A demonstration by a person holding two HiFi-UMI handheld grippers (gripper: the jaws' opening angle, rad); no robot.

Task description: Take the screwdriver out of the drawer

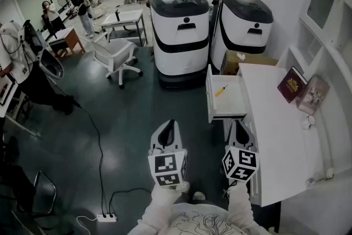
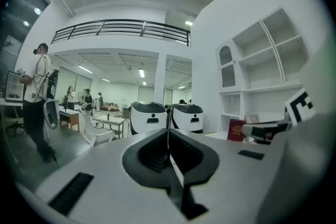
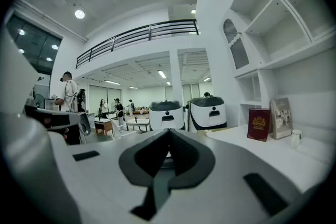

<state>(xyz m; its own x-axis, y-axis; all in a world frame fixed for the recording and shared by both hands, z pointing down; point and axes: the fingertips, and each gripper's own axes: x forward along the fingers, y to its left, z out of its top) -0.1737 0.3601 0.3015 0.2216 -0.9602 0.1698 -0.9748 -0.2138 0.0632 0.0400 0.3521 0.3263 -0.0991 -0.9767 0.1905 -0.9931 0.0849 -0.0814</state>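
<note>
A yellow screwdriver lies in the open white drawer, which is pulled out from the left side of the white desk in the head view. Both grippers hang near me, short of the drawer, pointing roughly level. My left gripper is over the dark floor, left of the drawer, with its jaws shut and empty. My right gripper is just below the drawer's near end, at the desk's left edge, also shut on nothing. Neither gripper view shows the screwdriver.
Two white and black machines stand behind the drawer, with a cardboard box beside them. A red book and a picture frame lean at the desk's back. A white chair and a floor cable with power strip are at left.
</note>
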